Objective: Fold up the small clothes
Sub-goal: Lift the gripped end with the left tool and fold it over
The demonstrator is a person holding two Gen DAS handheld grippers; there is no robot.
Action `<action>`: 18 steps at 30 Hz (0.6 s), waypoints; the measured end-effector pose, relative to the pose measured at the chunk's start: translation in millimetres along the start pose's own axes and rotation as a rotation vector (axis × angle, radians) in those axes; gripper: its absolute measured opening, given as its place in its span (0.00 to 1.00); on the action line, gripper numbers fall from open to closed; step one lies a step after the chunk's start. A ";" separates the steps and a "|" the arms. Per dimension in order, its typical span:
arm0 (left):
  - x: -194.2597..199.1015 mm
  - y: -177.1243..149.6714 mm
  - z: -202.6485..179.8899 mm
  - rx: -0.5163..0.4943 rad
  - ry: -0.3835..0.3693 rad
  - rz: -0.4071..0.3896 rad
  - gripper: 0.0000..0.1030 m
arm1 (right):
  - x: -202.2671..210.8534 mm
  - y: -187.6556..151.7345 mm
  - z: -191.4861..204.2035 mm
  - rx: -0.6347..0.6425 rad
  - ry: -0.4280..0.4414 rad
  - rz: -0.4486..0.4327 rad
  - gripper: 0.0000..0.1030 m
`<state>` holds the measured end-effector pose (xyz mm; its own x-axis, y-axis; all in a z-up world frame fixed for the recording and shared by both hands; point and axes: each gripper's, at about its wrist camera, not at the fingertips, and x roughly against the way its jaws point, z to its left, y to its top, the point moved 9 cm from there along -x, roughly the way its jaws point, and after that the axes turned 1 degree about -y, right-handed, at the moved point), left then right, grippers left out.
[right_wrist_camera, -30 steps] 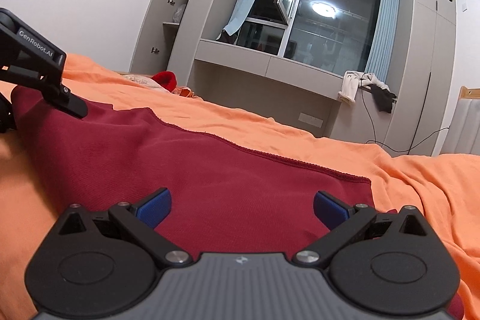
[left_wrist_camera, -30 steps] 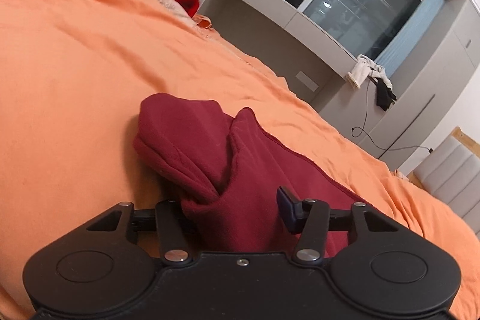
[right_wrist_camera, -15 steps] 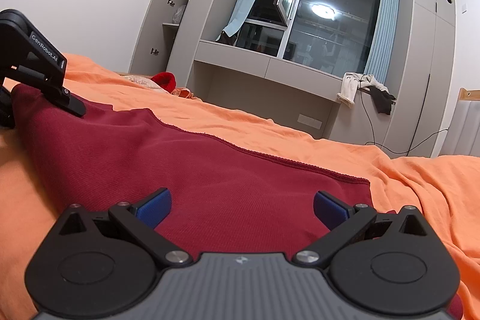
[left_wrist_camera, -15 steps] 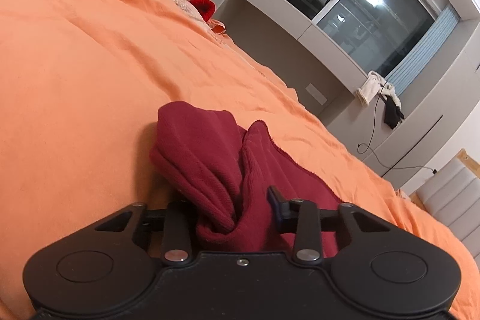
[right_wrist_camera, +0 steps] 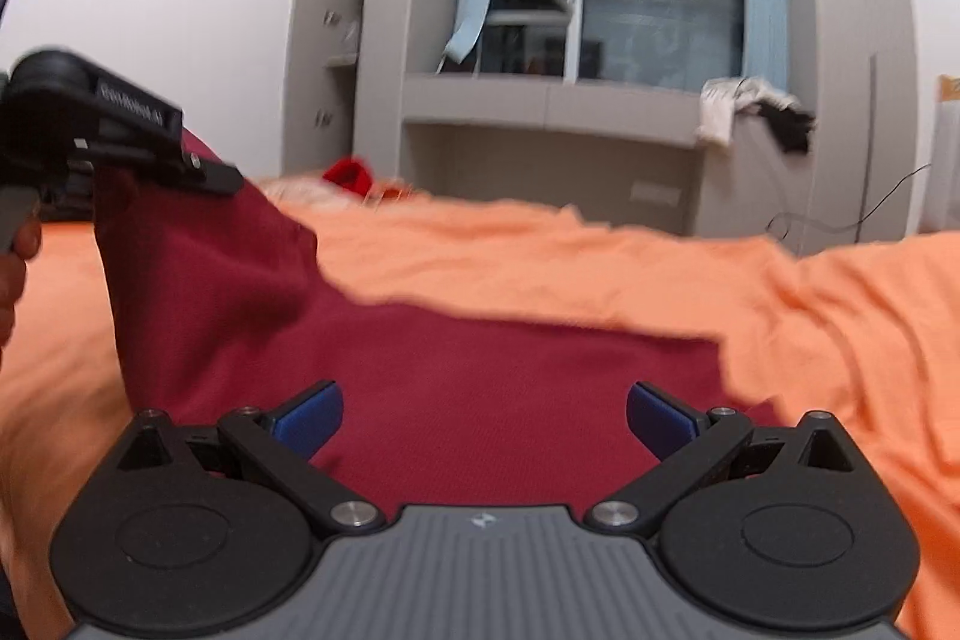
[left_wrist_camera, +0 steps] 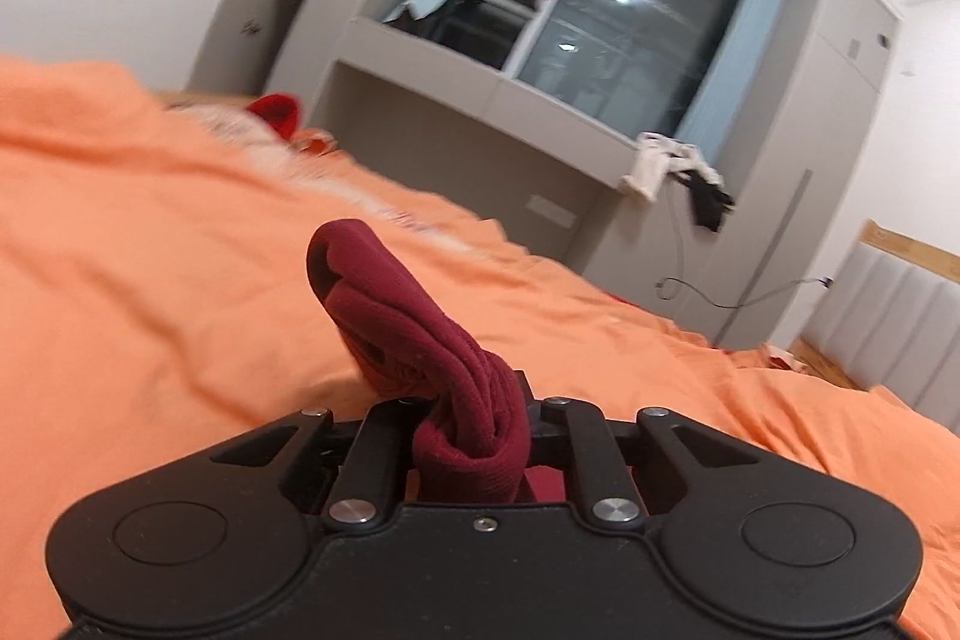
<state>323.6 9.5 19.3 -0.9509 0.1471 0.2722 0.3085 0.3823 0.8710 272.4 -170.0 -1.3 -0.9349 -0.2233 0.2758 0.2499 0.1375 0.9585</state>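
left gripper has just clenched on maroon cloth's corner; right gripper fingers released.

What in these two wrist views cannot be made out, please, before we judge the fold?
- Left gripper, left wrist view: its pads are buried in the bunched dark red garment.
- Garment's near edge, right wrist view: cut off behind the right gripper, whose jaws stand open.
- Kind of garment: unclear in both views.
- Red item at the far end of the orange bedspread: blurred and too small to identify.
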 end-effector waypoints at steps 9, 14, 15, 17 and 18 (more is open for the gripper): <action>-4.3 -8.8 -114.1 -0.227 -0.142 -0.014 0.15 | 24.4 27.1 -83.3 -0.080 -0.166 -0.080 1.00; -7.5 -45.5 -167.6 -0.388 -0.214 0.020 0.15 | 24.8 23.6 -134.7 -0.223 -0.191 -0.026 1.00; -9.2 -53.6 -174.2 -0.414 -0.225 0.028 0.15 | 23.9 19.2 -145.2 -0.257 -0.190 -0.008 1.00; -11.1 -74.8 -185.3 -0.462 -0.253 0.064 0.15 | 20.9 9.6 -165.3 -0.347 -0.168 0.035 1.00; -10.7 -86.8 -188.7 -0.473 -0.266 0.089 0.15 | 18.1 5.5 -174.7 -0.400 -0.150 0.057 1.00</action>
<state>302.5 -197.4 18.0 -0.8640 0.4090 0.2936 0.2844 -0.0848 0.9550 300.9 -341.8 21.7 -0.9356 -0.0789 0.3441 0.3527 -0.2459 0.9028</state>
